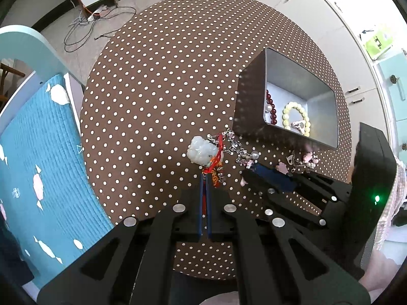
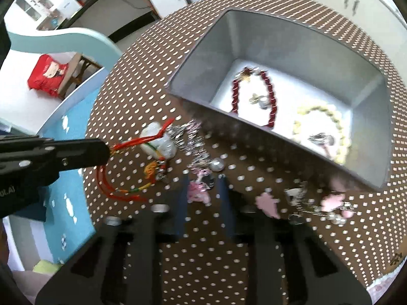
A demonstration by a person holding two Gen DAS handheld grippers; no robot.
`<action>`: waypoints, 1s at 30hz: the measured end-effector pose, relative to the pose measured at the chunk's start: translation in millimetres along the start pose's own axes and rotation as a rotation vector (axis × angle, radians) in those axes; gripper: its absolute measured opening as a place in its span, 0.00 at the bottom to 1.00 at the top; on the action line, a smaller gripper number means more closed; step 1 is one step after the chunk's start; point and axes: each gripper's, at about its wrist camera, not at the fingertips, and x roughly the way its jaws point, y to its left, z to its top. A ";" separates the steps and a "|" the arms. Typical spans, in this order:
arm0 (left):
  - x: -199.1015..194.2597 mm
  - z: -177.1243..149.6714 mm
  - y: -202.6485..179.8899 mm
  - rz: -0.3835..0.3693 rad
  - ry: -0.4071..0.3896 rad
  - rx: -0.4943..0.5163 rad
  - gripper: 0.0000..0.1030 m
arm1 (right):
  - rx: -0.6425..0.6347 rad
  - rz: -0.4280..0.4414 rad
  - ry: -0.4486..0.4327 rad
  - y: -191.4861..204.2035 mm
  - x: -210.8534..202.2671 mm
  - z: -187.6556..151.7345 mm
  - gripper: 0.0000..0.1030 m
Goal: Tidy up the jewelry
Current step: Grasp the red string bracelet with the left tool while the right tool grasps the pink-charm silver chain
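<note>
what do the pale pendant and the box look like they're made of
Pendant: likely jade or glass, since it looks milky, translucent and glossy, carved in rounded lumps. Box: probably sheet metal, with matte grey inner walls, thin rims and glossy outer sides mirroring the tablecloth's dots.

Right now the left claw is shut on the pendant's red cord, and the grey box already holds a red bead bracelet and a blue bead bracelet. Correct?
Nearly. The left claw is shut on the red cord of the pale pendant, and the grey box does hold a red bead bracelet. The second one is pale yellow bead bracelet, not blue, as the right wrist view shows.
</note>
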 end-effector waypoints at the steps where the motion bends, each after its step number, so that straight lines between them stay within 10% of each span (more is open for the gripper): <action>1: 0.2 -0.2 1.1 0.000 0.000 -0.004 0.02 | -0.011 0.003 -0.004 0.9 0.3 -0.7 0.12; 30: -58.1 18.2 -47.4 0.028 -0.170 0.098 0.02 | 0.050 0.084 -0.162 -19.3 -68.9 3.7 0.10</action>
